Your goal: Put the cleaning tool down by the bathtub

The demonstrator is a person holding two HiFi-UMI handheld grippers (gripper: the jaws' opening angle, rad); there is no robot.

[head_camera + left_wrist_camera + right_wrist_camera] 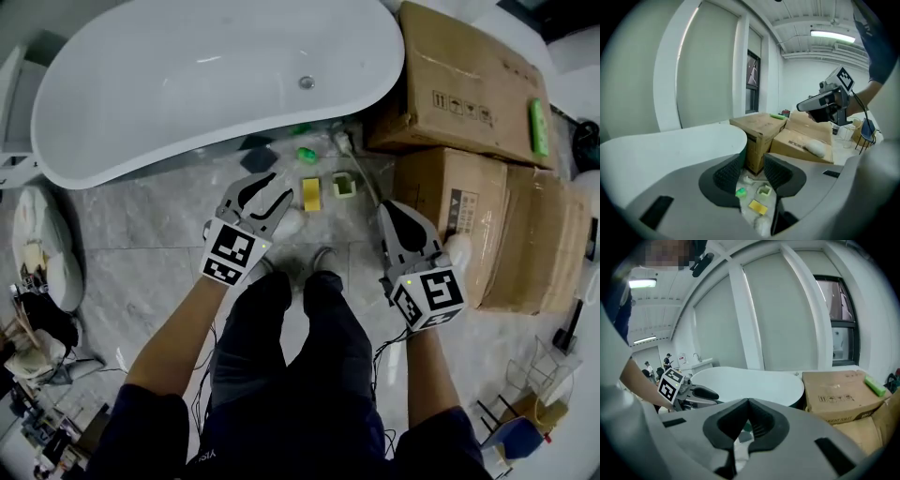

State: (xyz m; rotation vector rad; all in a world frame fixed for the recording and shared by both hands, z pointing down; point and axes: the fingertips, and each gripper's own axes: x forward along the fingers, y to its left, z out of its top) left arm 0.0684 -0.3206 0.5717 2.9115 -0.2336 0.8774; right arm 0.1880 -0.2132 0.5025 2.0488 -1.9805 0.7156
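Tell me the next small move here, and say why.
Probably just lift both grippers away and stop. The left gripper is open, the right gripper is shut, and neither holds anything, while a white long-handled tool already lies on the floor beside the bathtub.

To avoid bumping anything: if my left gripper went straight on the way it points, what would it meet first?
Probably the box next to the bathtub. Its corner shows in the gap between the open jaws of the left gripper. Depth is unclear, so the gripper may pass over the floor first.
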